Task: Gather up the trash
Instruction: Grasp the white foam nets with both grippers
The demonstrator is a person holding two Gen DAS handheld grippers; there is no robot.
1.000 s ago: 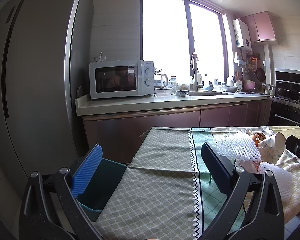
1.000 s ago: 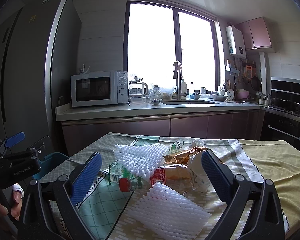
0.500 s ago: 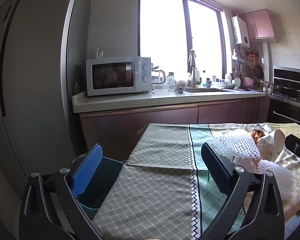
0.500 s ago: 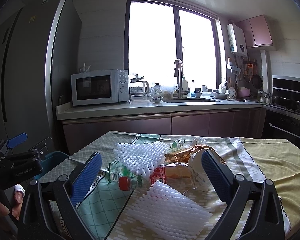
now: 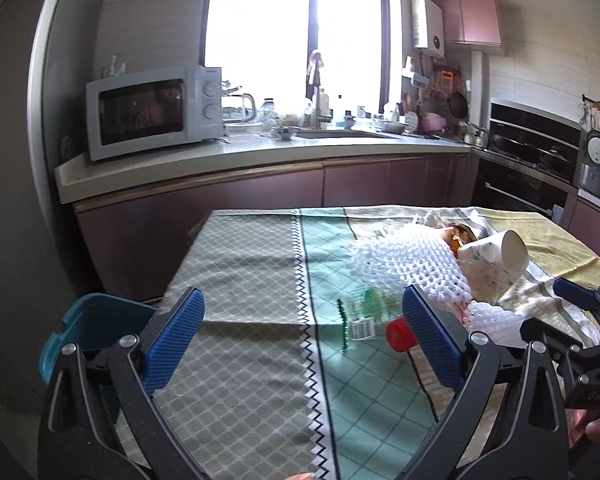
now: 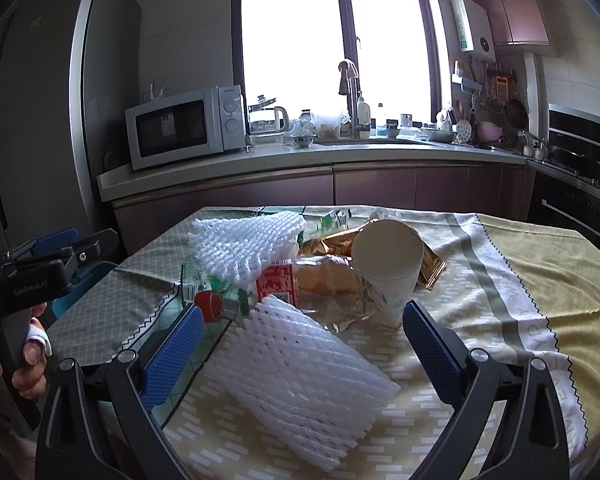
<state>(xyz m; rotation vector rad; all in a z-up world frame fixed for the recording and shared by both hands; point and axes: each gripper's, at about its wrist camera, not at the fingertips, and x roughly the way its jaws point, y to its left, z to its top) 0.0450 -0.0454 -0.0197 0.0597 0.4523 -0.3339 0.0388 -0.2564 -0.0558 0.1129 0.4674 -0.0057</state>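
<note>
Both the left gripper (image 5: 302, 332) and right gripper (image 6: 302, 346) hover wide-jawed and empty; the trash pile (image 6: 300, 276) sits mid-bench, so closing on the near foam net (image 6: 300, 380) looks next.

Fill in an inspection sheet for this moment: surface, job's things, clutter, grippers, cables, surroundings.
Surface: table under a patchwork tablecloth, its left part bare.
Job's things: two white foam nets, paper cup on its side, clear plastic bottle with red cap, red-labelled bread bag, gold wrapper, all heaped together; teal bin beside the table's left edge.
Clutter: nothing seen beyond the trash.
Grippers: left gripper open, empty, over the cloth; right gripper open, empty, its fingers either side of the nearer foam net.
Cables: nothing seen.
Surroundings: fridge, microwave, kettle, sink tap, window, oven.
</note>
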